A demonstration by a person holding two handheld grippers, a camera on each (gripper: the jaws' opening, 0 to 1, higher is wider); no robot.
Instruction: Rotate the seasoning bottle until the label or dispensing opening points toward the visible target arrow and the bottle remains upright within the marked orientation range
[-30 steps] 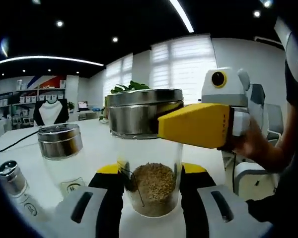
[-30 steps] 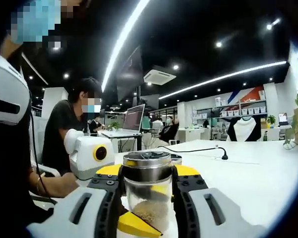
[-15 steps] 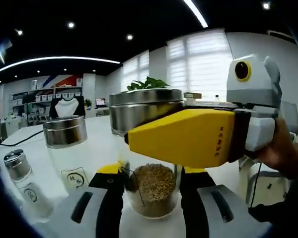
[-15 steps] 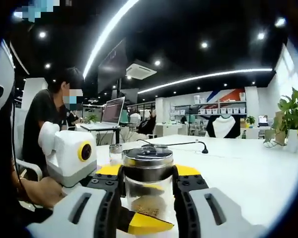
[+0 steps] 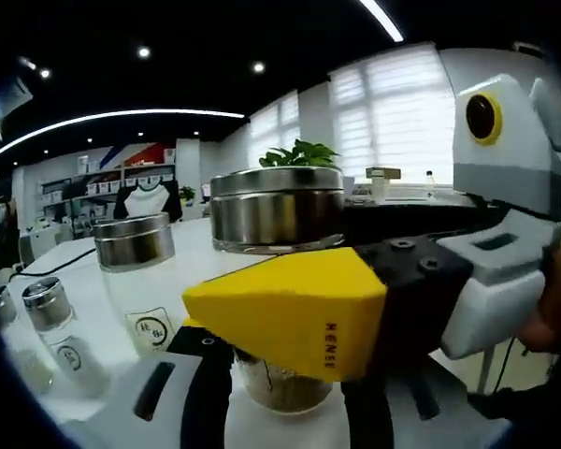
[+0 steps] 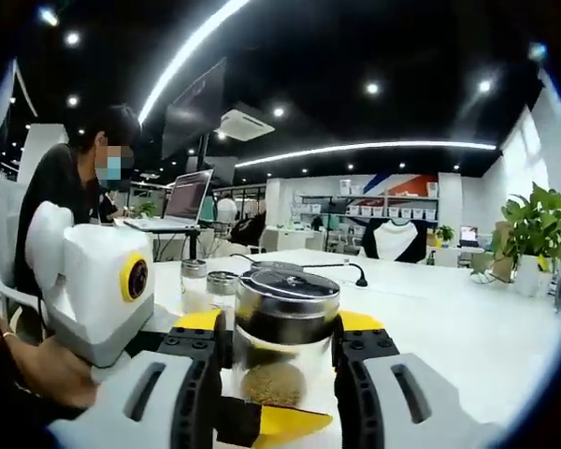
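Observation:
A glass seasoning jar (image 5: 276,206) with a steel lid and brown grains at its bottom stands upright on the white table (image 5: 189,267). My left gripper (image 5: 280,379) is shut on its lower part, the jaws rising from the bottom on either side. The right gripper's yellow jaw (image 5: 290,309) crosses in front of the glass and hides most of it. In the right gripper view the same jar (image 6: 285,313) sits between the jaws of my right gripper (image 6: 282,351), shut on it just under the lid. The left gripper's white body (image 6: 89,281) comes in from the left, held by a hand (image 6: 28,369).
A second steel-lidded jar (image 5: 136,248) and a small shaker bottle (image 5: 51,313) stand left of the held jar. Two small bottles (image 6: 210,281) sit behind it. A person (image 6: 70,192) sits at a laptop (image 6: 182,201). A potted plant (image 6: 533,229) stands at the right.
The right gripper has swung round the jar toward the left gripper's camera, and its yellow jaw now covers the glass. The jar has stayed upright between both pairs of jaws.

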